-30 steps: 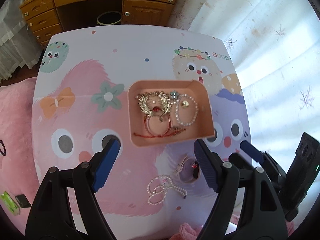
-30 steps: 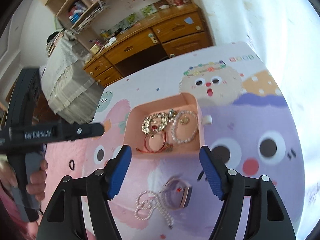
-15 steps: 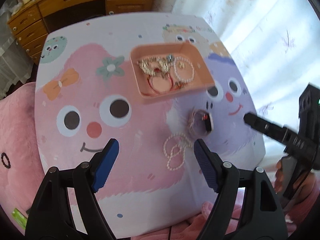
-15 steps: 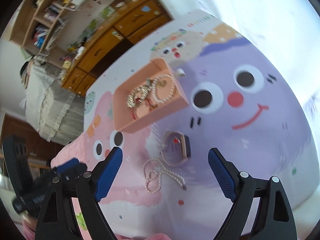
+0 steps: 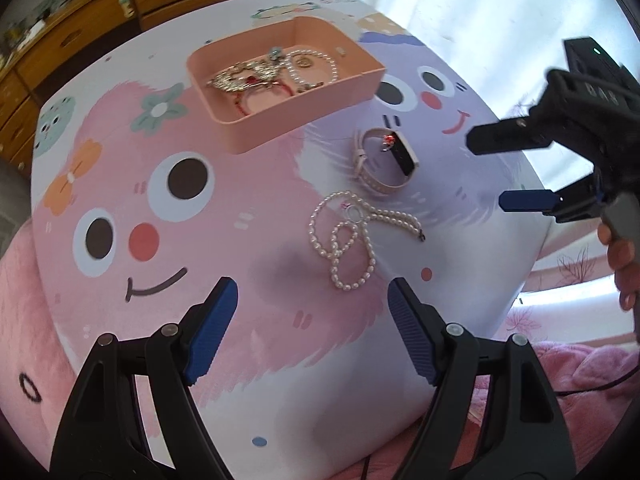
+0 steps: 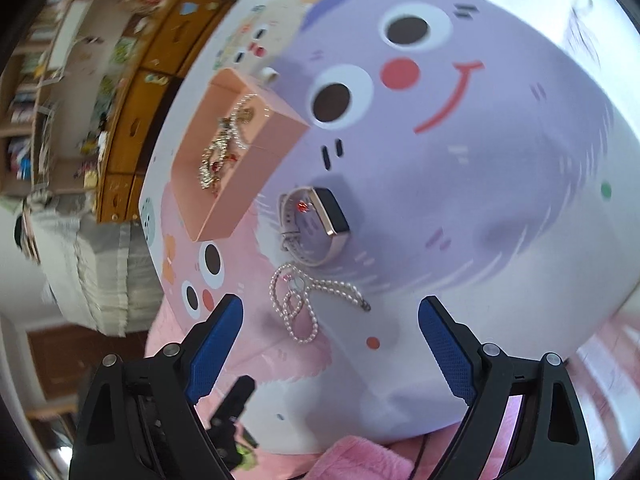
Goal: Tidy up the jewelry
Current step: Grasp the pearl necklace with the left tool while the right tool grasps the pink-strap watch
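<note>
A pink tray (image 5: 256, 130) (image 6: 256, 168) on the cartoon-print table holds gold, pearl and red jewelry (image 5: 260, 76). A pink-strapped watch (image 5: 382, 160) (image 6: 316, 228) and a tangled pearl necklace (image 5: 352, 236) (image 6: 300, 304) lie loose on the table in front of the tray. My left gripper (image 5: 312, 332) is open and empty above the table's near edge, the necklace just ahead. My right gripper (image 6: 330, 350) is open and empty, near the necklace; it also shows in the left wrist view (image 5: 504, 172) at the right of the watch.
A wooden desk with drawers (image 5: 80, 28) (image 6: 136, 120) stands behind the table. A white curtain (image 5: 500, 8) hangs at the right. Pink fluffy fabric (image 5: 580, 364) (image 6: 360, 460) lies at the table's near edge and left side.
Both grippers have drawn back from the tray toward the table's near edge and tilted; the loose watch and necklace now sit ahead of the fingers. Both stay open.
</note>
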`<state>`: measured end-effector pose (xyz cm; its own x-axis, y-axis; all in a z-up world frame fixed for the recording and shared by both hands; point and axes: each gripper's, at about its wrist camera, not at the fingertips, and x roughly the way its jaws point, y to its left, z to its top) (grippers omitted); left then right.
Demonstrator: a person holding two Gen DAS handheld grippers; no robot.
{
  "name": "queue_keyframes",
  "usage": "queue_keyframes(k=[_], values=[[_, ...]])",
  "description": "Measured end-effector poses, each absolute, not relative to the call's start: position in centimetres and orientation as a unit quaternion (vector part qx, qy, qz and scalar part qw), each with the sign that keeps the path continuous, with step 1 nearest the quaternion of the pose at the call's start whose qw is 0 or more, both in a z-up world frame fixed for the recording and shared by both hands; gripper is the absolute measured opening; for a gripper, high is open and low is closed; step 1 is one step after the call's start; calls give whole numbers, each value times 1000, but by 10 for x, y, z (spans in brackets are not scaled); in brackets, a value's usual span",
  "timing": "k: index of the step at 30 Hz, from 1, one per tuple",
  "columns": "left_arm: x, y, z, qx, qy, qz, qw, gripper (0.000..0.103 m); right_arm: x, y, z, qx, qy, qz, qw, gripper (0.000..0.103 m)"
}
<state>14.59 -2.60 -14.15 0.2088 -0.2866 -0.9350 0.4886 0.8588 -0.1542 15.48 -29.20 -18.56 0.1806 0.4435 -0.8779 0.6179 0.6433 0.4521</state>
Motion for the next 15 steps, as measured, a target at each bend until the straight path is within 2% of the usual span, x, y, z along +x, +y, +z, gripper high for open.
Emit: queue_keyframes(k=[11,15], values=[[125,-59,-176,147,514,-278,798,75,161,-293,-200,427,640,-88,633,89],[114,-73,-187,183,481,-273,813,75,170,-290,-200,393,647,-67,649,79]])
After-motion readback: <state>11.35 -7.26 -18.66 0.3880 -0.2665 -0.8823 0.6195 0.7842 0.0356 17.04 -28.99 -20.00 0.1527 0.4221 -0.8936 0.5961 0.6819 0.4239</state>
